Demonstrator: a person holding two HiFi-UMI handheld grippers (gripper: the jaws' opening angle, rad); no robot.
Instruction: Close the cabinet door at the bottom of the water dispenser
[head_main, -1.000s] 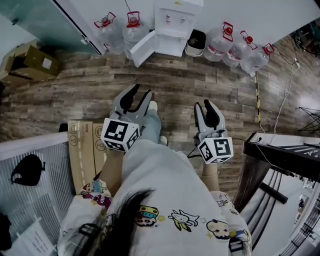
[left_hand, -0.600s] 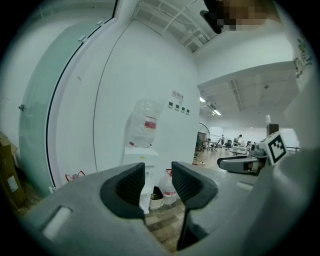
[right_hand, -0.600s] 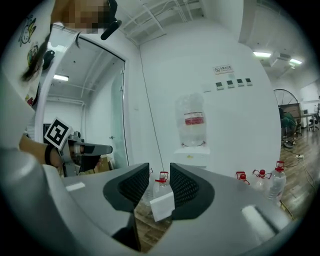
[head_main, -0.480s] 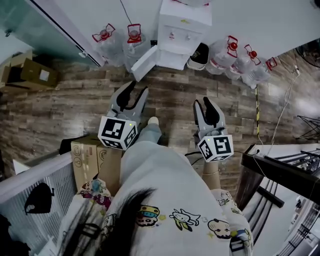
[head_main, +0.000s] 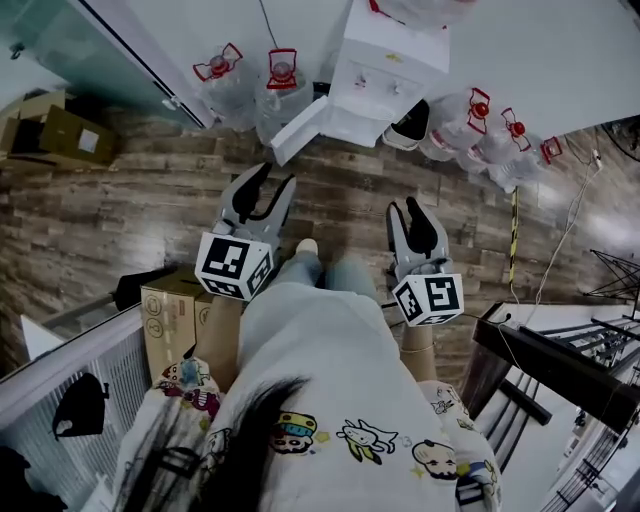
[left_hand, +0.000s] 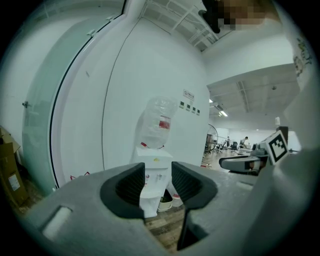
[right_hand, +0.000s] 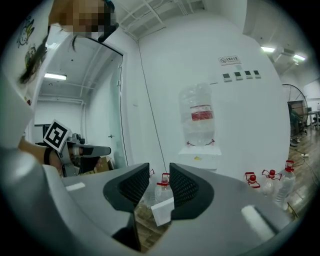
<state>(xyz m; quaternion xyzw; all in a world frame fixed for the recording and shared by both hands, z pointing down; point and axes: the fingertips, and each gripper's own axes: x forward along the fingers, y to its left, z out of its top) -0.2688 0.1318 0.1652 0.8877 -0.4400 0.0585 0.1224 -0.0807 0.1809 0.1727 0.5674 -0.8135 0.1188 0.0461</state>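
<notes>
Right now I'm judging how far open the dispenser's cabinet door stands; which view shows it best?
The head view: the cabinet door shows whole, swung out from the water dispenser. The right gripper view catches part of it between its jaws; the left gripper view shows no clear door.

Pale top (head_main: 330, 360), cartoon prints; grey fingers (head_main: 238, 205), black-white marker cubes (head_main: 235, 267).

My head camera looks steeply down at the floor (head_main: 150, 190). Both gripper cameras face level along their jaws; all share the dispenser (head_main: 385, 72), seemingly some way off.
</notes>
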